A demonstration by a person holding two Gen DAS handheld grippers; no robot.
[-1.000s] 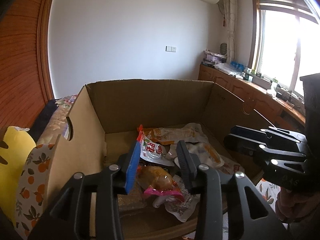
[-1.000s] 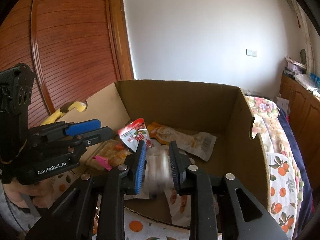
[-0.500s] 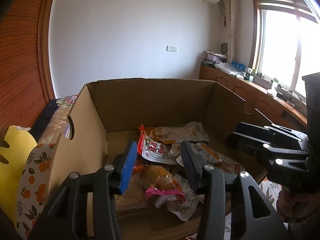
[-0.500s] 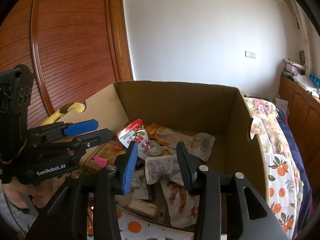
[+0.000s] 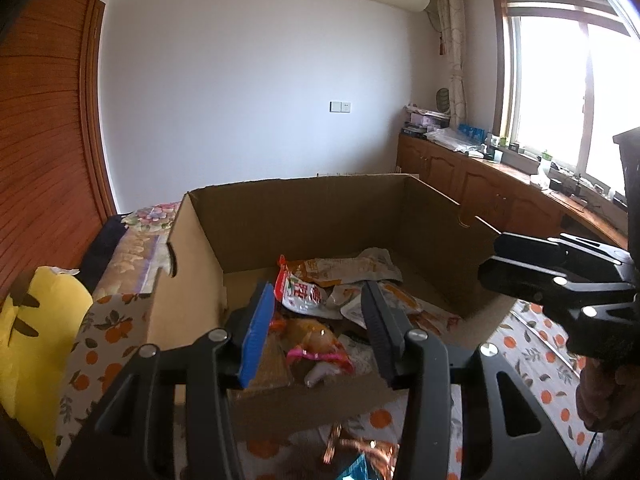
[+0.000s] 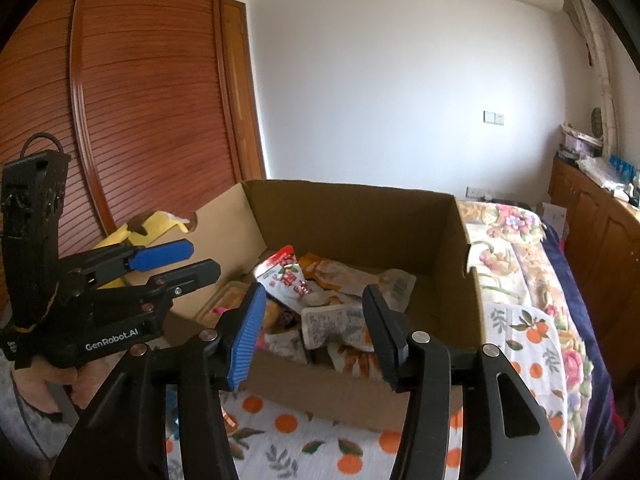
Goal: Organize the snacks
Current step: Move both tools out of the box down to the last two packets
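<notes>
We hold both tools above the near edge of the cardboard box (image 5: 320, 216), which fills the middle of each view and rests on an orange-print cloth (image 6: 304, 440). The left gripper (image 5: 316, 336) has its jaws spread wide with nothing between them; the right gripper (image 6: 314, 336) is likewise wide open and empty.

The snacks lie in a loose heap on the box floor at centre frame: a red-and-white packet (image 5: 300, 292), a pale orange pouch (image 5: 340, 268), a white printed packet (image 6: 336, 320) and a clear bag with a pink seal (image 5: 316, 340). We judge them light, soft and crinkly, their film slippery and the contents probably crushable. We think it best to pinch a flat sealed edge or corner rather than the puffed middle, and gently. A few more wrappers (image 5: 360, 452) sit at the bottom of the left view, outside the box; we cannot tell what they are.
</notes>
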